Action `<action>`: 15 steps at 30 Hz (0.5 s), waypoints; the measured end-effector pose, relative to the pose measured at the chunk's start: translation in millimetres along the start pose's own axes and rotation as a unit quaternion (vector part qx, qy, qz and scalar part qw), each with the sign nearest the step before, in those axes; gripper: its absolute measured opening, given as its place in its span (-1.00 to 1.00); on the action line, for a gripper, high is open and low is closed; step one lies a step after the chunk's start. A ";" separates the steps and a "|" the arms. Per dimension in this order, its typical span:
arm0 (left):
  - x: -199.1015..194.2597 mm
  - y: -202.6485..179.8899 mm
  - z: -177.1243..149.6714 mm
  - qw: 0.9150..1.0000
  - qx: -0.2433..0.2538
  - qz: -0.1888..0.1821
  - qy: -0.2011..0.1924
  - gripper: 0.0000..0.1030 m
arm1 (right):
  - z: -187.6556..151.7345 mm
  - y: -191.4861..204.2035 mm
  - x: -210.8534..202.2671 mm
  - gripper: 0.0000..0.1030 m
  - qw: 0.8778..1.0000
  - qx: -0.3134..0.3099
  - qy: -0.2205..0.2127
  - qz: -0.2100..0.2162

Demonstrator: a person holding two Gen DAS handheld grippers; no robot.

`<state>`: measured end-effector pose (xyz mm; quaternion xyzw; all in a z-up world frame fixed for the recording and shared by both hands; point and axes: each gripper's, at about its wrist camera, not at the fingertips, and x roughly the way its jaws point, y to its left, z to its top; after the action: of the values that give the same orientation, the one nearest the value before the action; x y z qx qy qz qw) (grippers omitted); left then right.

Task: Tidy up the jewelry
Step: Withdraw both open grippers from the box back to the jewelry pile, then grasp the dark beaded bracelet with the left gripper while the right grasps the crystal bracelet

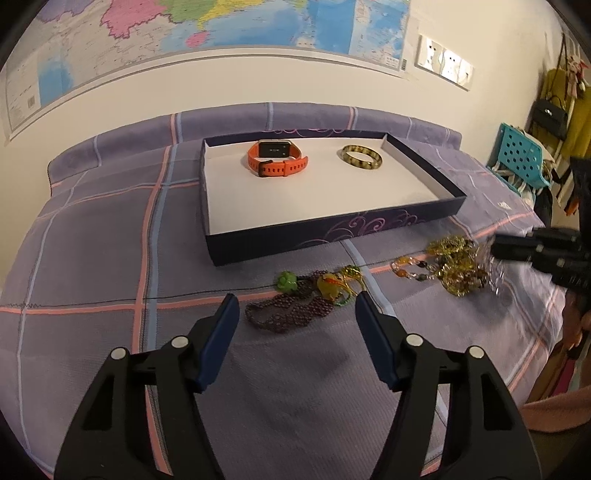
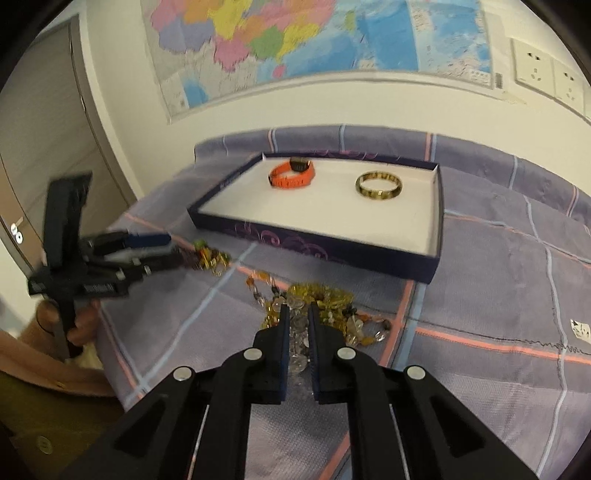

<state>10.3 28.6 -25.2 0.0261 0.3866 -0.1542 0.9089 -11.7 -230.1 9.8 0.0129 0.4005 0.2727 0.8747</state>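
Observation:
A dark blue tray (image 1: 325,232) with a white floor lies on the bed and holds an orange watch (image 1: 277,159) and a yellow-brown bangle (image 1: 361,156); both also show in the right wrist view, watch (image 2: 291,173) and bangle (image 2: 378,185). In front of the tray lie a purple beaded bracelet (image 1: 284,312), a green and yellow charm piece (image 1: 325,284) and a gold bead pile (image 1: 458,267). My left gripper (image 1: 295,306) is open just above the purple bracelet. My right gripper (image 2: 297,317) is shut on a clear crystal bracelet (image 2: 301,332) at the gold pile (image 2: 325,299).
The bed has a purple plaid sheet (image 1: 110,229) and stands against a white wall with a map (image 1: 184,33). A teal chair (image 1: 517,155) and hanging bags stand at the right. A door (image 2: 44,147) is at the left in the right wrist view.

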 end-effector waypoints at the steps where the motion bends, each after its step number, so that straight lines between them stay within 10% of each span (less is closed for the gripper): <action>1: 0.4 -1.3 -0.5 1.000 0.004 -0.002 0.002 0.15 | 1.6 -0.8 -4.1 -0.85 1.000 0.005 -0.006 0.007; 15: 20.0 9.1 2.9 0.999 0.003 0.001 0.043 0.04 | 7.4 4.9 -2.4 -0.85 0.999 0.016 -0.019 0.030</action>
<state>28.2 31.6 -38.0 0.0359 0.4248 -0.1538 0.8914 -10.0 -225.7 17.6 0.0440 0.3874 0.2923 0.8733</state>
